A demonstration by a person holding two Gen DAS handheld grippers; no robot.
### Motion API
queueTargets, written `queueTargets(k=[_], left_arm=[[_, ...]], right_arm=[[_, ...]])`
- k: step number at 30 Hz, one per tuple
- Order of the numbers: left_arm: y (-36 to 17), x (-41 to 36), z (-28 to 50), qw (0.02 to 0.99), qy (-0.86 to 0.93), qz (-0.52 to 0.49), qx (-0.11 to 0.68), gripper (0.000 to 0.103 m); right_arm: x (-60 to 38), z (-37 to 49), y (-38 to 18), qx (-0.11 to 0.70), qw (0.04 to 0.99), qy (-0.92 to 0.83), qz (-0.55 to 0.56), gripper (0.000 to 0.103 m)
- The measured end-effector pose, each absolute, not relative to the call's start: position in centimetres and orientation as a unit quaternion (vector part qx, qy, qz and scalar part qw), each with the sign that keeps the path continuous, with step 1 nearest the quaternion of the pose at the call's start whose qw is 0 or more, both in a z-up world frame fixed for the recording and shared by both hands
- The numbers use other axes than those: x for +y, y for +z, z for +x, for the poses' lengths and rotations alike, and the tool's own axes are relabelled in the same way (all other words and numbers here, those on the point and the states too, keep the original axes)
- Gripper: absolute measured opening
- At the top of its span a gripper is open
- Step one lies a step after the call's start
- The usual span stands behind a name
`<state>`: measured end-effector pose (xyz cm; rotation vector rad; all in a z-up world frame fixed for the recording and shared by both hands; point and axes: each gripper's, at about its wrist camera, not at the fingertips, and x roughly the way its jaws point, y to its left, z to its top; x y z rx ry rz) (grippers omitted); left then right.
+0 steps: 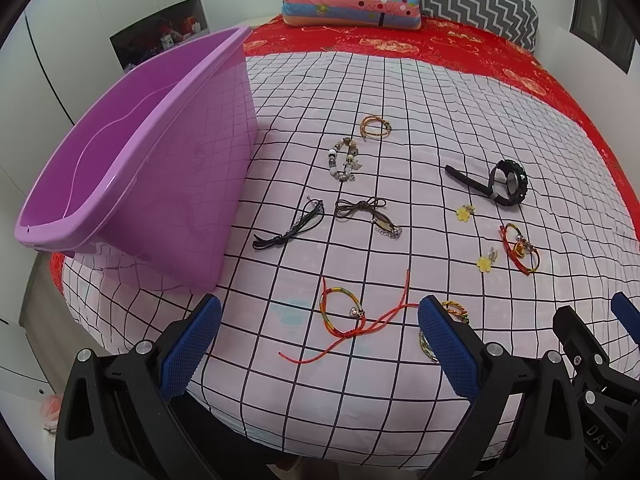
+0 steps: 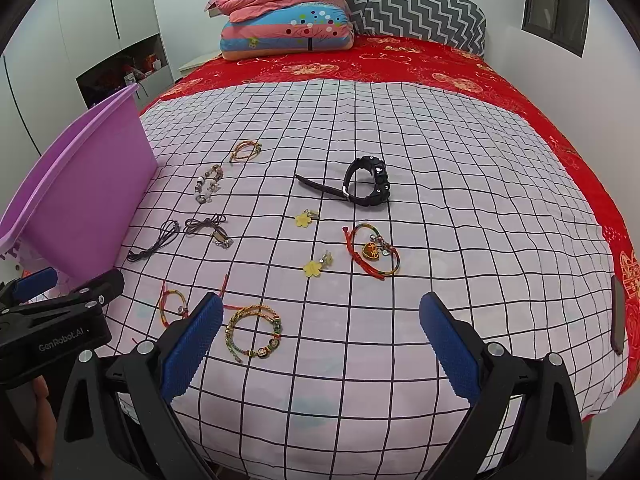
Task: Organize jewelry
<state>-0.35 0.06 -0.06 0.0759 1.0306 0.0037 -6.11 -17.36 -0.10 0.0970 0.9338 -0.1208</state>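
**Jewelry laid out on the bed, tub not yet filled**

Left wrist view. Nearest the lens, the left gripper (image 1: 320, 340) holds its blue ribbed pads wide apart with nothing between them. Just beyond lies a multicoloured woven cord bracelet with long red tails (image 1: 344, 316) on the pale checked sheet with black grid lines (image 1: 400, 92). Farther out lie a black knotted cord (image 1: 290, 228), a brown cord bracelet with a metal chain (image 1: 368, 212), a grey-and-white beaded bracelet (image 1: 344, 160) and a gold-coloured twisted bangle (image 1: 376, 126). To the right are a black wristwatch with a rubber strap (image 1: 500, 184), two yellow flower-shaped earrings (image 1: 464, 212) and a red cord bracelet with a heart charm (image 1: 520, 248). A purple plastic tub (image 1: 160, 168) stands at the left on the sheet. What shows of its inside holds no jewelry, so sorting seems barely begun, if the tub is the target. At the right edge the other tool's black body carries raised letters that read "DAS"; the rest is cut off.

Right wrist view. Closest, the right gripper (image 2: 320, 340) likewise stands fully spread and empty. Beside its left pad lies a braided gold-and-green bracelet with beads (image 2: 254, 332), untouched. Every piece sits loose on the sheet; all remain to be moved. The left tool's black housing (image 2: 56, 332) reads "GenRobot.AI" in white.
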Motion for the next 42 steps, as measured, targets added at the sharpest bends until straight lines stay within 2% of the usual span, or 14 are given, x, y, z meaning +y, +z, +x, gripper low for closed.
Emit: queueTargets(k=[12, 22, 42], left_arm=[[-0.6, -0.1, -0.4, 0.869, -0.003, 0.033, 0.493, 0.097], [-4.6, 2.2, -0.3, 0.866, -0.001, 0.031, 0.499, 0.097], [-11.5, 2.2, 2.5, 0.848, -0.027, 0.028, 0.529, 0.097]], right_arm=[[-17.6, -5.9, -0.5, 0.450, 0.890, -0.055, 0.051, 0.094], [-17.9, -6.0, -3.6, 0.457, 0.885, 0.000, 0.085, 0.094], [-16.1, -2.5, -10.6, 0.512, 0.859, -0.012, 0.008, 0.094]])
